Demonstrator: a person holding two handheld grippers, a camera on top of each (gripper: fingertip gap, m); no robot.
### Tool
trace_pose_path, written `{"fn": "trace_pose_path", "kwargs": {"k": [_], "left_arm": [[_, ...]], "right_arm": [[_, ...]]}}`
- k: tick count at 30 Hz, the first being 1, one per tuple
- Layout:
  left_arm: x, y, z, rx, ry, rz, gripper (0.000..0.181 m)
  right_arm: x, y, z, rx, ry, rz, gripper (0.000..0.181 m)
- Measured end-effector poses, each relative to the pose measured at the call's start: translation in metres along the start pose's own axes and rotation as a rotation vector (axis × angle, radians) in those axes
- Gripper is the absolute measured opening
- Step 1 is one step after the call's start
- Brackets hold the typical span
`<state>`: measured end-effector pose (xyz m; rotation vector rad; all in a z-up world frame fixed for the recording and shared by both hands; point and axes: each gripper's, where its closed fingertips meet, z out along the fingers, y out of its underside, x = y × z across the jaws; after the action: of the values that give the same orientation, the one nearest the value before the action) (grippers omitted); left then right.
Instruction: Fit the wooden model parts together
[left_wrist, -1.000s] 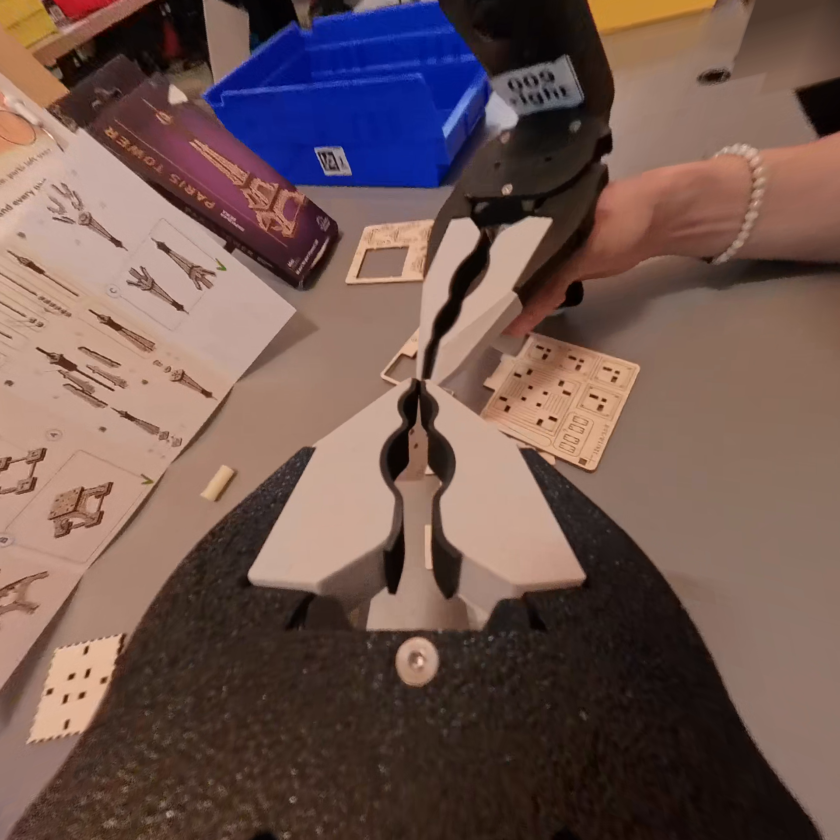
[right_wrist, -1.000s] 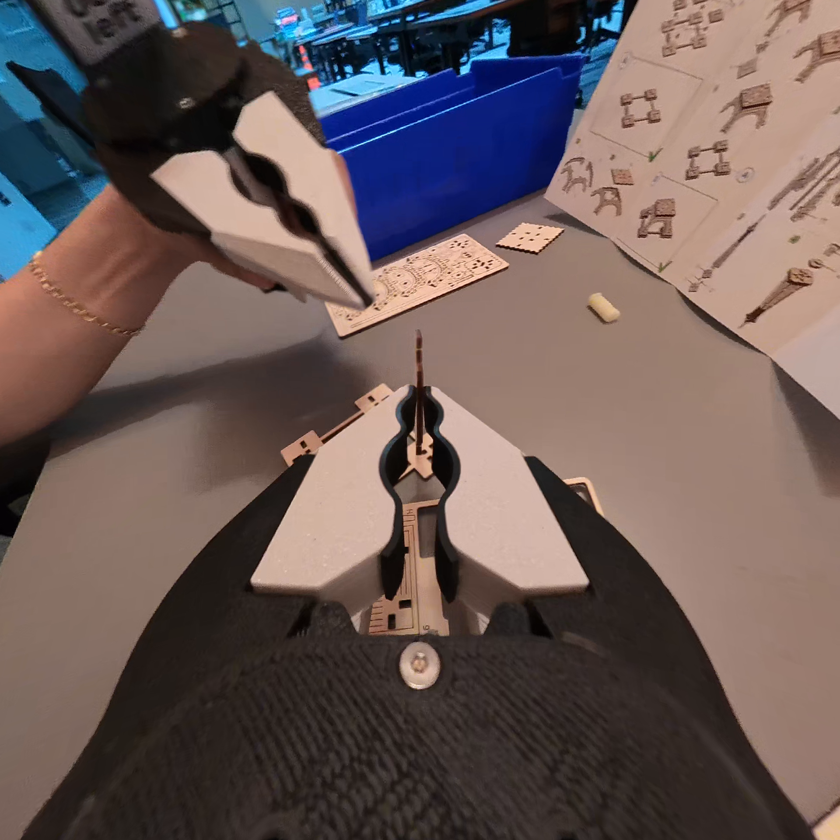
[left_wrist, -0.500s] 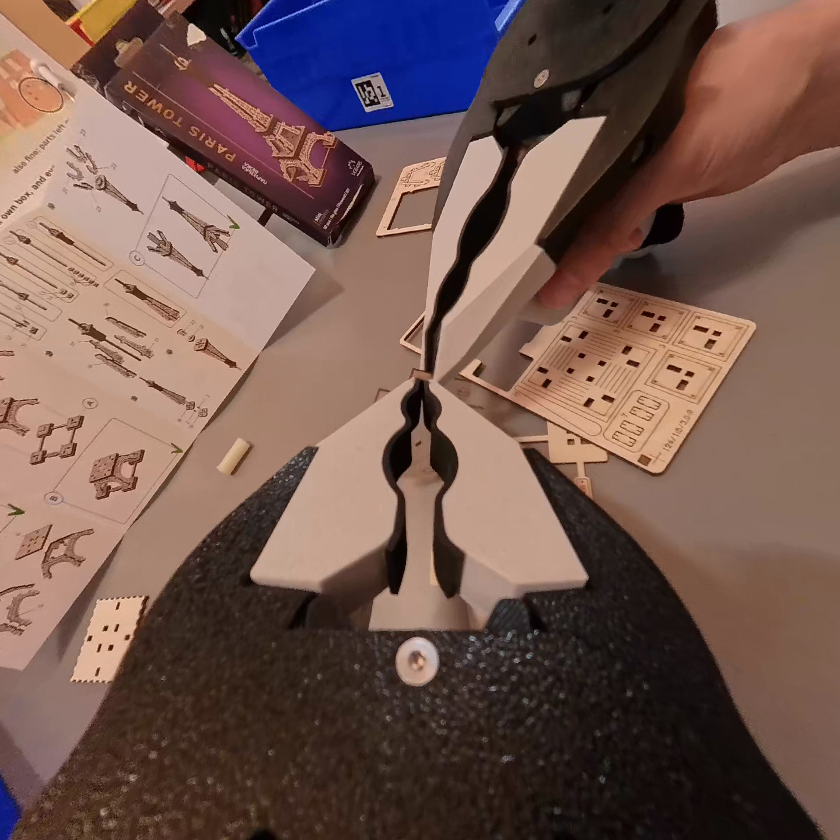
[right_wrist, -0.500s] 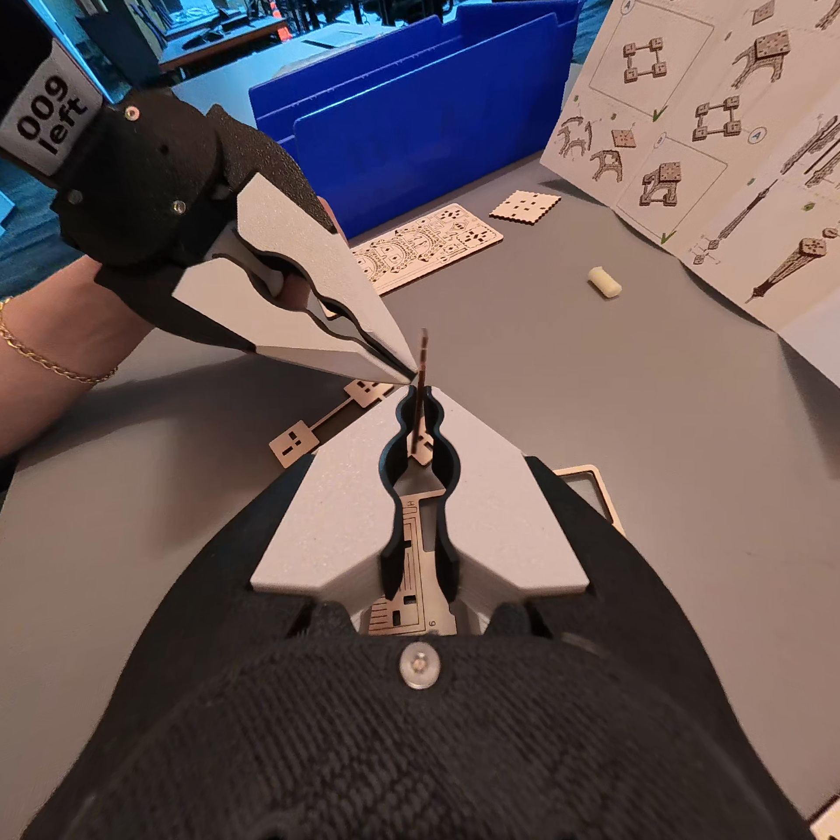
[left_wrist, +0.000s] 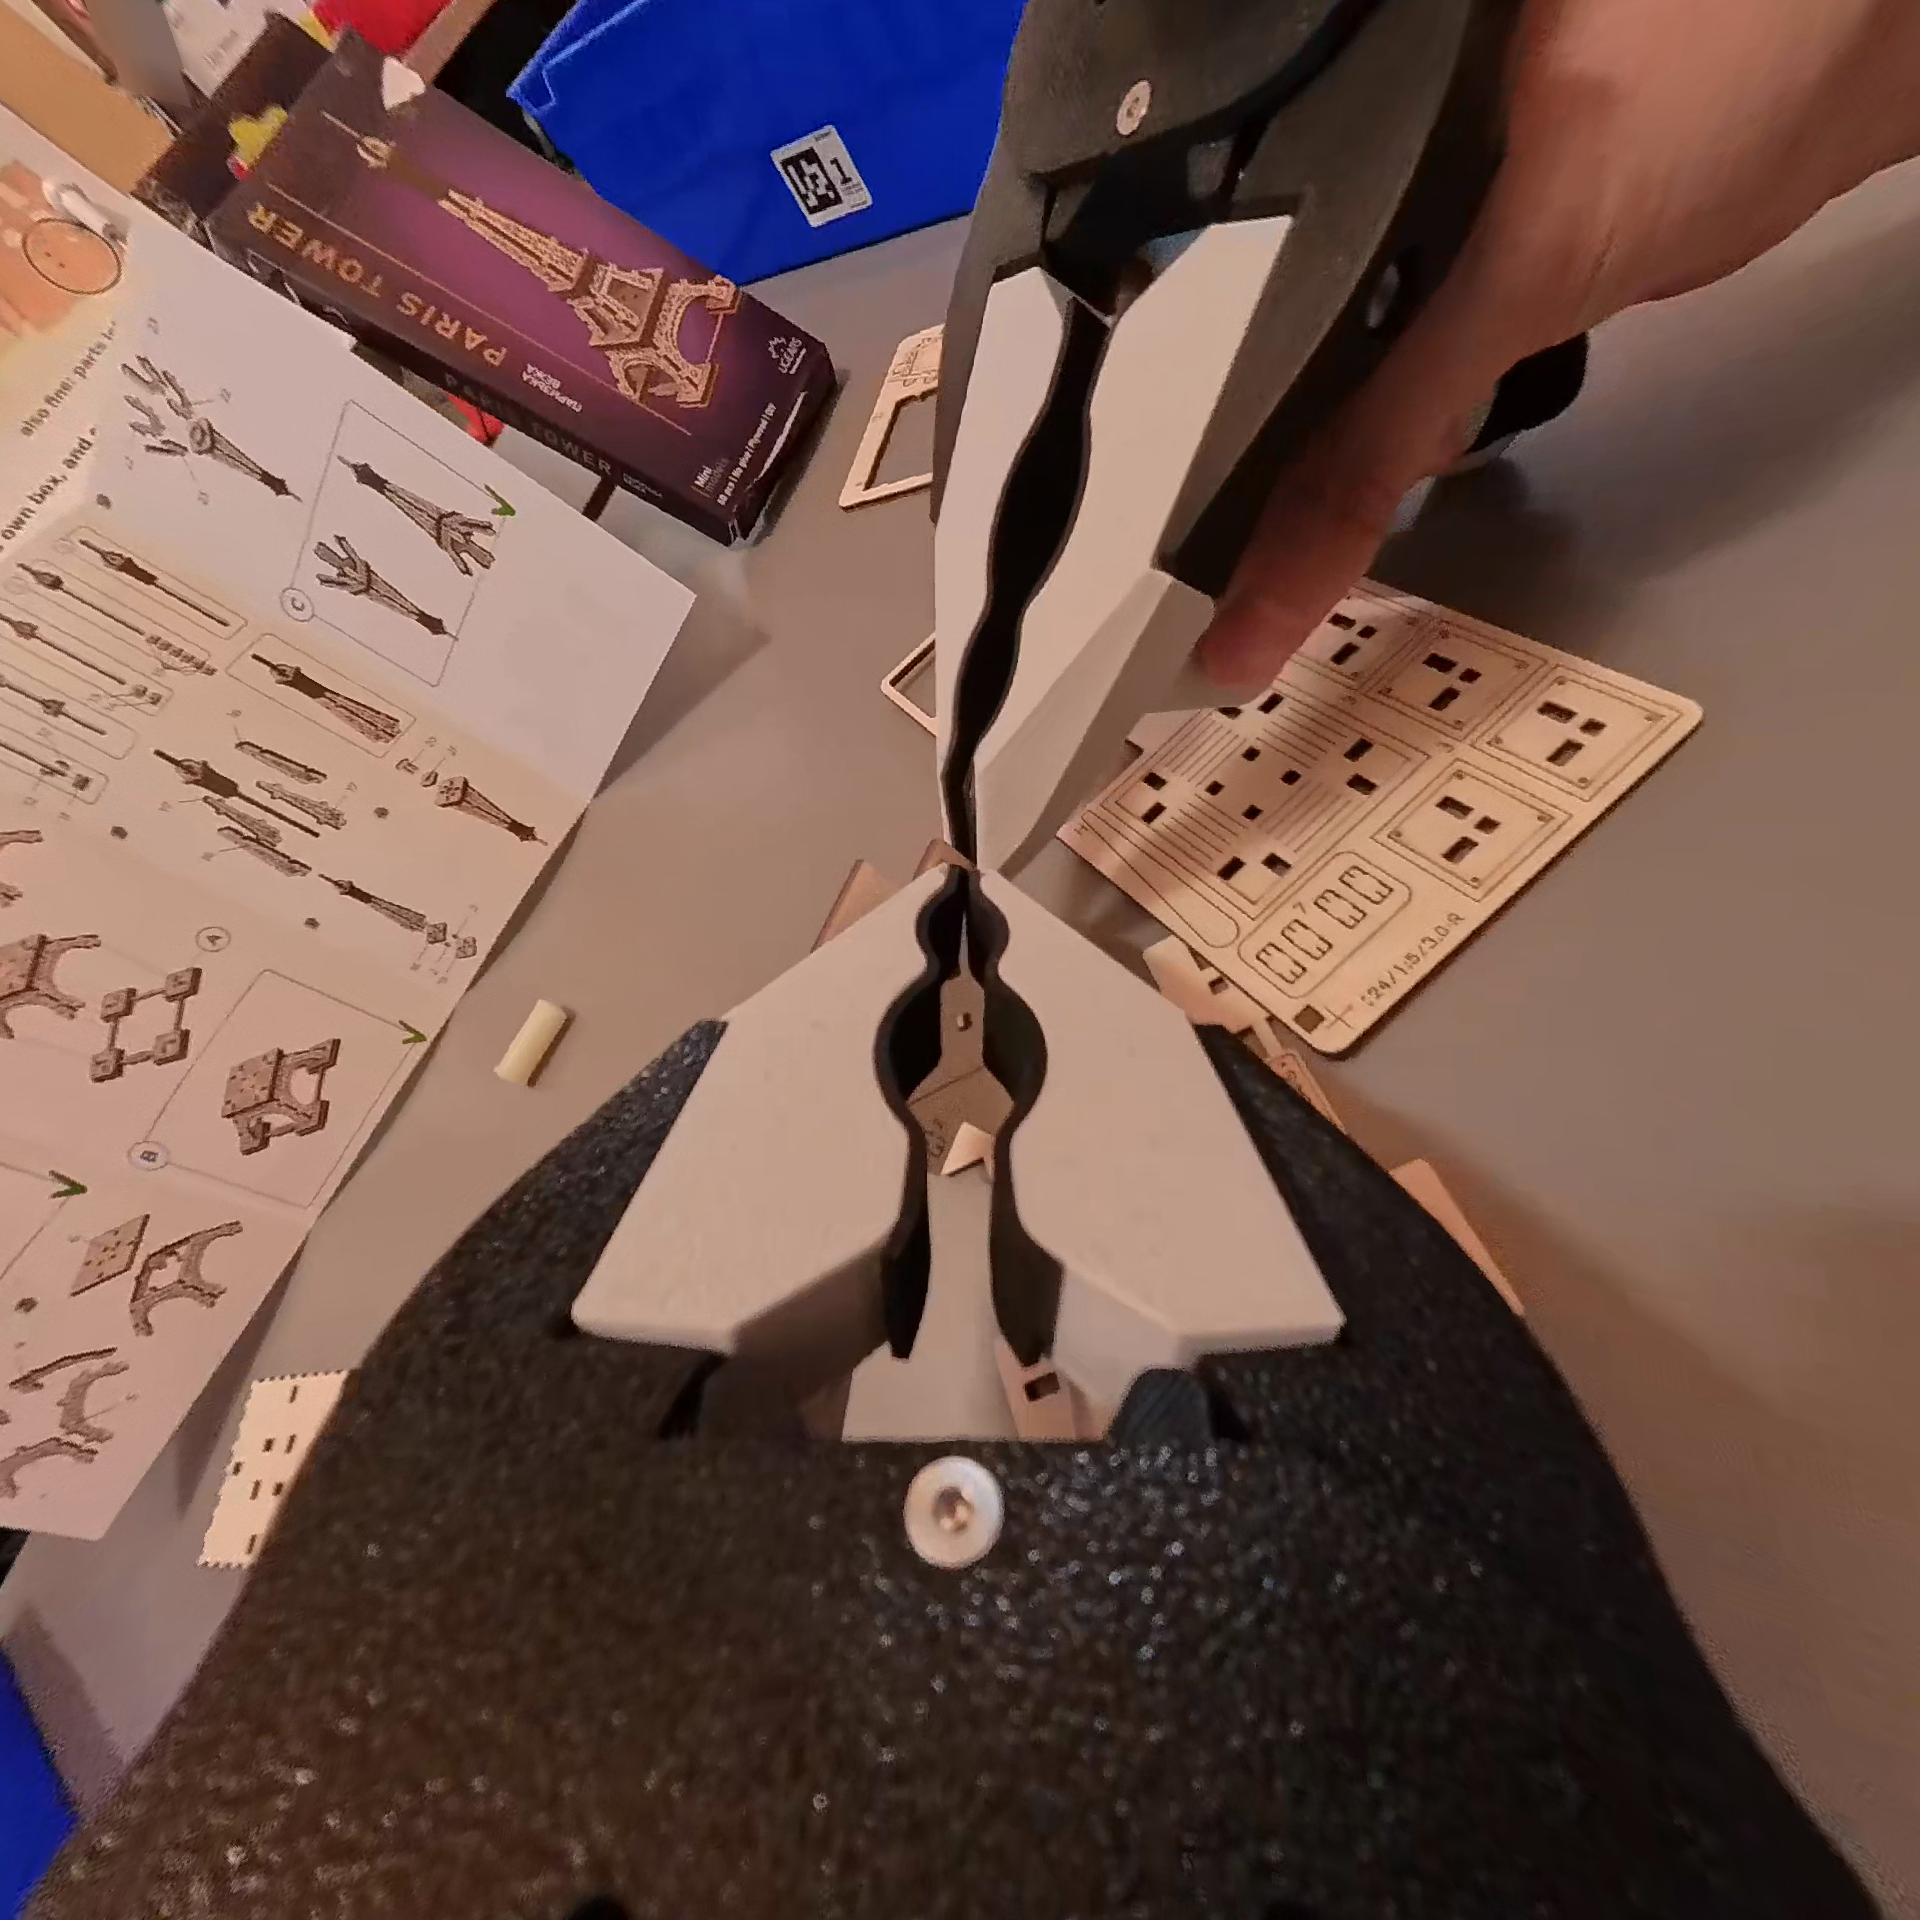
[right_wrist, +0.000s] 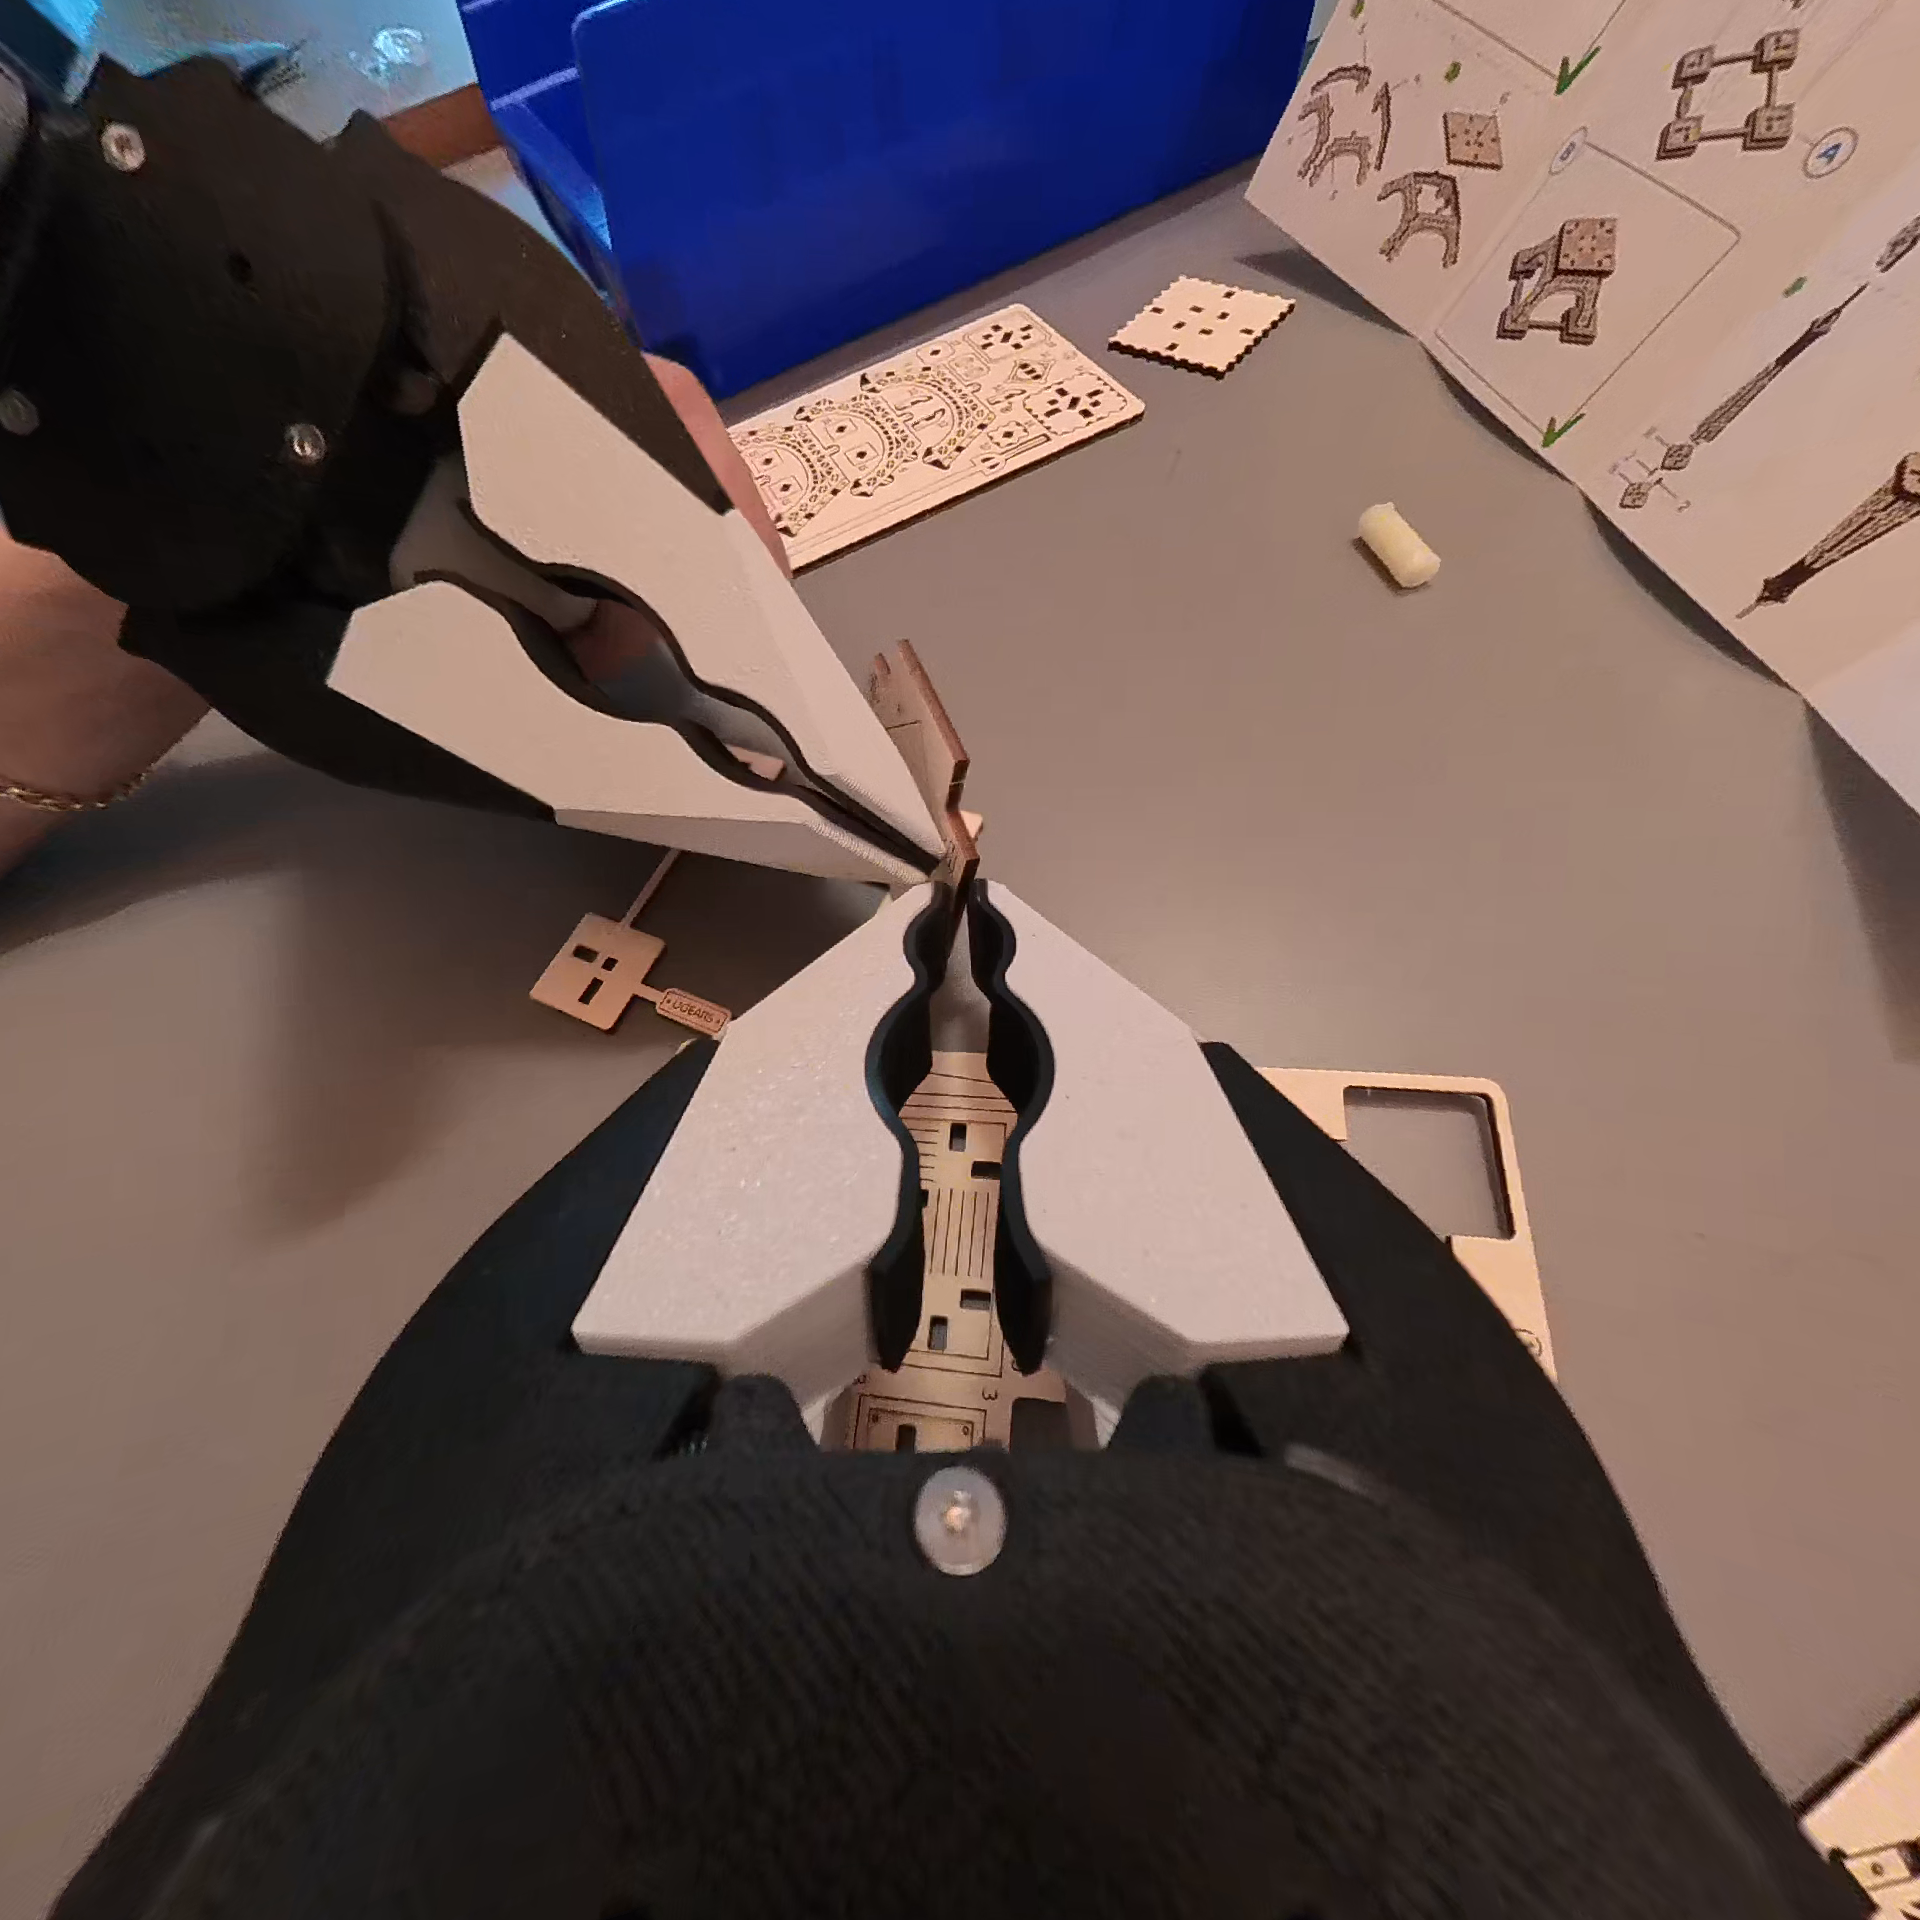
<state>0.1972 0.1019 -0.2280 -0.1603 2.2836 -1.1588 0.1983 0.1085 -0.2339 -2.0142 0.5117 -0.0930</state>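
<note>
At frame centre, a thin wooden strip (right_wrist: 940, 774) is pinched by both closed grippers' fingers (right_wrist: 1081, 1122); it should be pressed straight

Both grippers meet tip to tip above the surface. The left gripper (left_wrist: 966, 883) has its jaws closed down at the tips, with only a thin gap showing farther back between the grey fingers (left_wrist: 821, 1122). The right gripper (right_wrist: 961, 894) comes in from the opposite side, tilted steeply downward, its jaws likewise pinched together at the tips. A bare hand (left_wrist: 1475, 343) wraps the right gripper's black body from behind, fingers curled under it. The left hand (right_wrist: 94, 665) shows behind the other gripper, wrist low near the surface.
</note>
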Motion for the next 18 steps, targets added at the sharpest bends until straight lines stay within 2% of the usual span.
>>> {"fn": "trace_pose_path", "kwargs": {"k": [6, 9, 11, 13, 14, 18], "left_arm": [[-0.006, -0.002, 0.001, -0.009, -0.033, 0.011, 0.000], [-0.035, -0.025, -0.021, 0.131, -0.162, -0.078, 0.000], [-0.036, -0.023, -0.026, 0.141, -0.064, -0.201, 0.004], [-0.027, -0.006, -0.021, 0.060, 0.070, -0.284, 0.023], [-0.025, -0.001, -0.019, 0.033, 0.110, -0.304, 0.022], [-0.023, -0.006, -0.021, 0.112, 0.205, -0.389, 0.007]], "right_arm": [[0.004, 0.000, 0.000, 0.004, -0.013, 0.056, 0.001], [0.004, -0.003, -0.003, 0.029, -0.027, 0.070, 0.001], [0.001, -0.005, -0.005, 0.045, -0.048, 0.061, 0.001], [-0.004, -0.007, -0.007, 0.058, -0.079, 0.050, 0.001], [-0.007, -0.008, -0.007, 0.064, -0.100, 0.042, 0.001], [-0.004, -0.008, -0.011, 0.079, -0.095, 0.054, 0.001]]}}
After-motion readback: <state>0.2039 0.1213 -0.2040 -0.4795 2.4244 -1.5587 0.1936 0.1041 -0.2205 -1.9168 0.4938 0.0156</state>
